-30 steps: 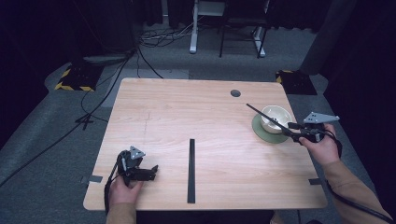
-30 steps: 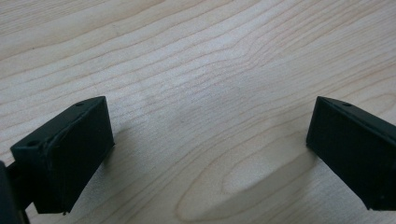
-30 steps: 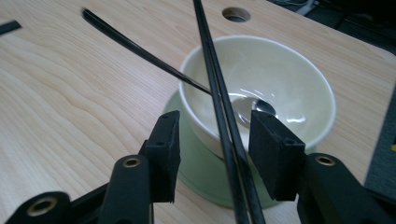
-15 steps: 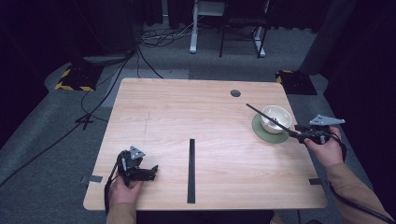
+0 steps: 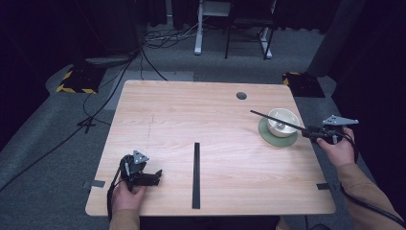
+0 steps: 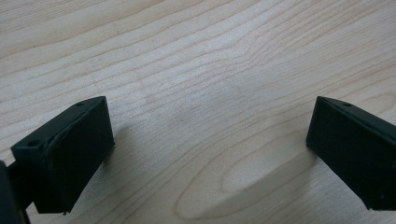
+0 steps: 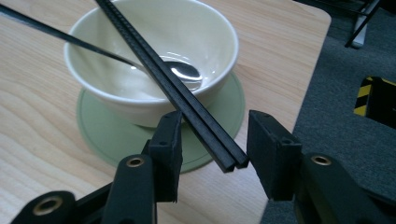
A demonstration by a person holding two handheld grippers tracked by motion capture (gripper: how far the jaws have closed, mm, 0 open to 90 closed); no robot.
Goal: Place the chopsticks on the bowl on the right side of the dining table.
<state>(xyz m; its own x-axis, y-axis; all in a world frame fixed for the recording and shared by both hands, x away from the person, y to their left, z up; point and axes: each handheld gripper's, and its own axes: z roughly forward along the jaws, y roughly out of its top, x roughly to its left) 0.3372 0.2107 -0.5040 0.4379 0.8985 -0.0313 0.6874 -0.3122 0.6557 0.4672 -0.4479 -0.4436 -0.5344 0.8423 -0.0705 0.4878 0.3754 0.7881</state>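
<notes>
A cream bowl (image 5: 282,120) (image 7: 116,93) stands on a round green saucer (image 5: 268,137) (image 7: 107,135) at the table's right side. A pair of black chopsticks (image 5: 275,120) (image 7: 187,105) lies across the bowl's rim, and a spoon (image 7: 184,71) rests inside it. My right gripper (image 5: 310,131) (image 7: 212,140) is open just right of the bowl. The chopsticks' near ends hang between its jaws, close to one jaw with a clear gap to the other. My left gripper (image 5: 155,175) (image 6: 205,154) is open wide over bare wood at the front left.
A black strip (image 5: 196,175) lies along the table's front middle. A dark round hole (image 5: 242,96) sits near the far edge. The table's right edge (image 5: 318,172) is close beside my right hand, with grey floor beyond it.
My right hand has drifted right, toward the table's edge, while the chopsticks stay across the bowl. The left hand has not moved.
</notes>
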